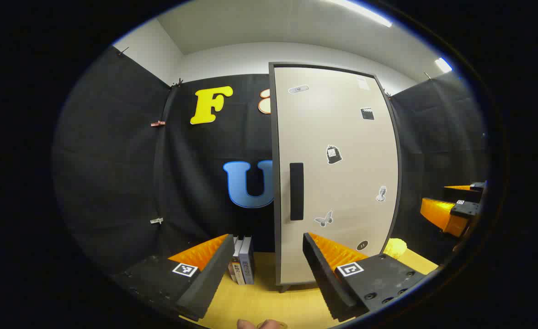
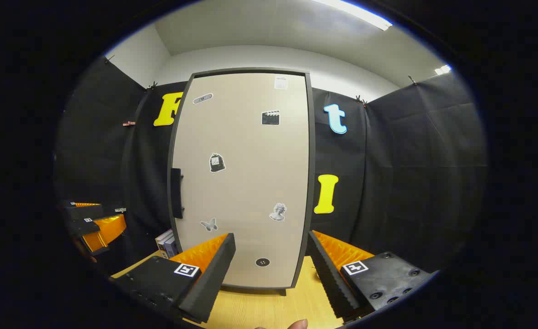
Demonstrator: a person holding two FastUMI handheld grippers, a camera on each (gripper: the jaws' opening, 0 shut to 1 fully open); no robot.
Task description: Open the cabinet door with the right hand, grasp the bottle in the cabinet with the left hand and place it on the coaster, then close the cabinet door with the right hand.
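I see the tall beige cabinet door (image 2: 243, 183) closed, stickered, upright on the worktop (image 2: 269, 310), black handle (image 2: 176, 193) vertical along its left edge. My left gripper (image 1: 266, 269) and right gripper (image 2: 271, 269) gape wide, fingers holding nothing.

A light wooden table (image 1: 259, 301) carries everything. The tall beige cabinet (image 1: 332, 173) stands on it on short feet, its door closed. Just left of the cabinet, a few books (image 1: 242, 260) stand upright. A yellow object (image 1: 395, 247) sits to the cabinet's right.
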